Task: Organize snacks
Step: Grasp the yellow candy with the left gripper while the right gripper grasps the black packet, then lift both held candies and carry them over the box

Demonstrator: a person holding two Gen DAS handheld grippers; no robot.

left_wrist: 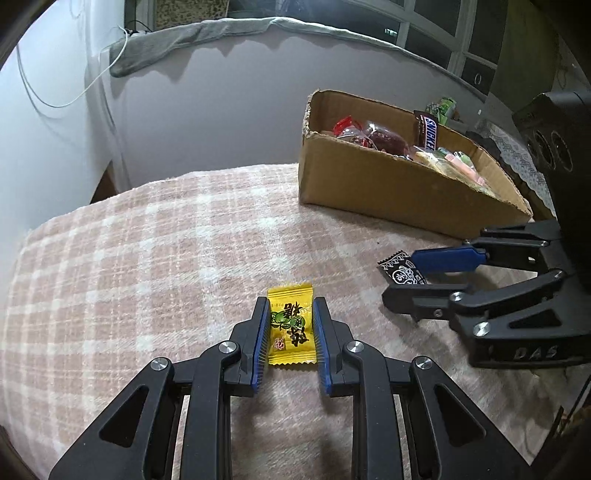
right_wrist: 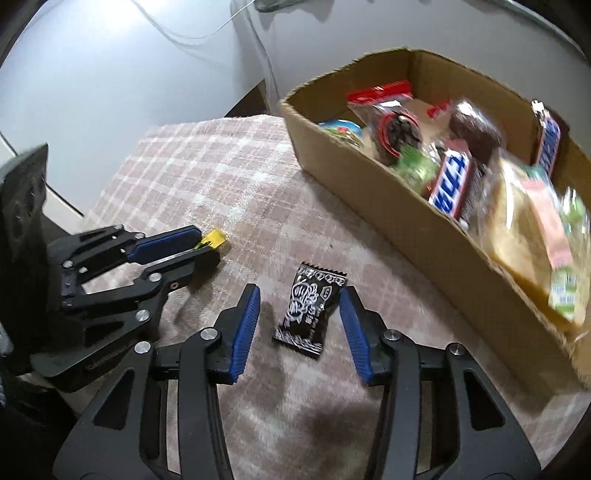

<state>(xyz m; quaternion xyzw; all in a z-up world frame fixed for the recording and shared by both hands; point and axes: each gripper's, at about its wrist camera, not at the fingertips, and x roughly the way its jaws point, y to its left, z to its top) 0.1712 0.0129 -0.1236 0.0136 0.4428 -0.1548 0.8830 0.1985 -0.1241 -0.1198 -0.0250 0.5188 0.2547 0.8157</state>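
A yellow wrapped candy point(left_wrist: 291, 325) lies on the pink checked blanket, and my left gripper point(left_wrist: 290, 302) is shut on it, both blue pads against its sides. In the right wrist view the left gripper point(right_wrist: 208, 244) shows with the yellow candy point(right_wrist: 215, 235) poking out at its tips. A black wrapped candy point(right_wrist: 310, 310) lies flat between the fingers of my right gripper point(right_wrist: 300, 291), which stands open with a gap on each side. From the left wrist view the right gripper point(left_wrist: 400, 277) straddles the black candy point(left_wrist: 391, 264). The cardboard box point(right_wrist: 369, 184) behind holds several snacks.
The box point(left_wrist: 388, 192) stands at the back right of the blanket point(left_wrist: 147, 258), with Snickers bars point(right_wrist: 454, 184) and bagged snacks inside. The blanket's edge drops off at the left, by a white wall point(left_wrist: 184, 110) with a hanging cable point(left_wrist: 55, 103). A grey cloth point(left_wrist: 221, 33) lies on the windowsill.
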